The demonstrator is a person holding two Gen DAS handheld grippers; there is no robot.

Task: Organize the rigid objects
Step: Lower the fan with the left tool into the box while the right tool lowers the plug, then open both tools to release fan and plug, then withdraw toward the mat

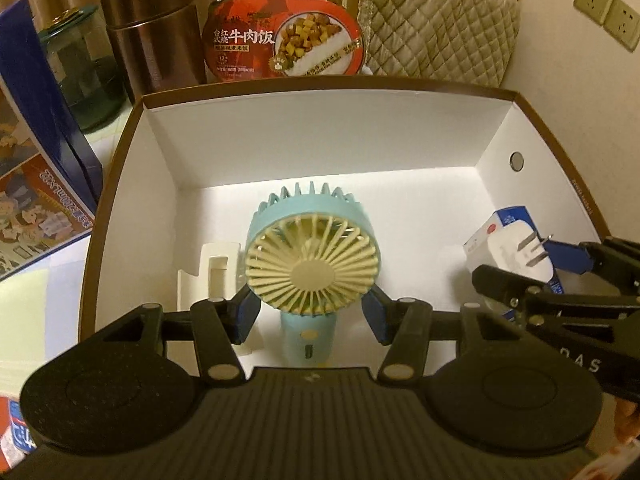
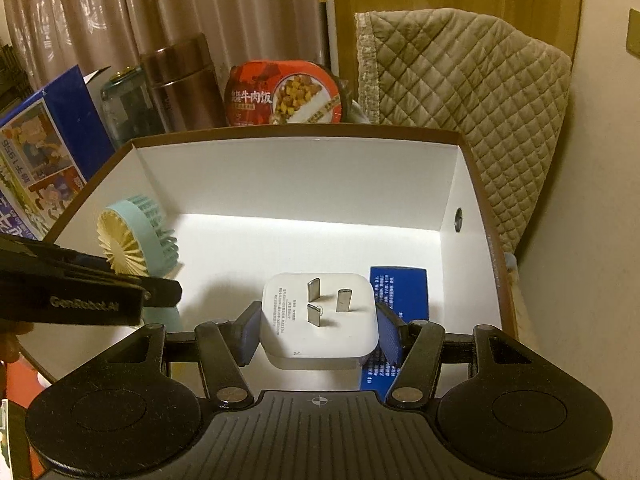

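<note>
Landmark: open cardboard box with brown rim and white inside (image 1: 132,152) (image 2: 472,152), standing on the desk.

Left claw (image 1: 311,314): blue pads set either side of the neck of a pale blue handheld fan with cream grille (image 1: 312,264), over the box floor toward the left half. Pads look to touch or nearly touch the fan; firm clamp or loose, cannot tell. Fan seen in right wrist view (image 2: 132,240) near the left wall of the box, left claw (image 2: 160,292) crossing in front of it.

Cream plastic stand piece (image 1: 210,276) on the box floor, just beside the fan on its left, partly hidden behind the left pad.

Right claw (image 2: 318,334): pads pressed on both sides of a white square three-prong plug adapter (image 2: 320,320), prongs pointing up. Clamped on it, in the right half of the box. Same adapter in left wrist view (image 1: 516,256), right claw (image 1: 560,264) reaching in from the right.

Blue printed carton (image 2: 400,286) under and behind the adapter, near the right wall of the box; blue and white in left view (image 1: 508,220).

Round dark hole (image 1: 517,161) in the right wall.

Behind the box: copper-brown metal canister (image 1: 152,32), green glass jar (image 1: 80,68), red ready-meal tray with a rice picture (image 1: 280,40), beige quilted cover (image 1: 436,20).
Left of the box: blue illustrated carton (image 1: 36,128).
</note>
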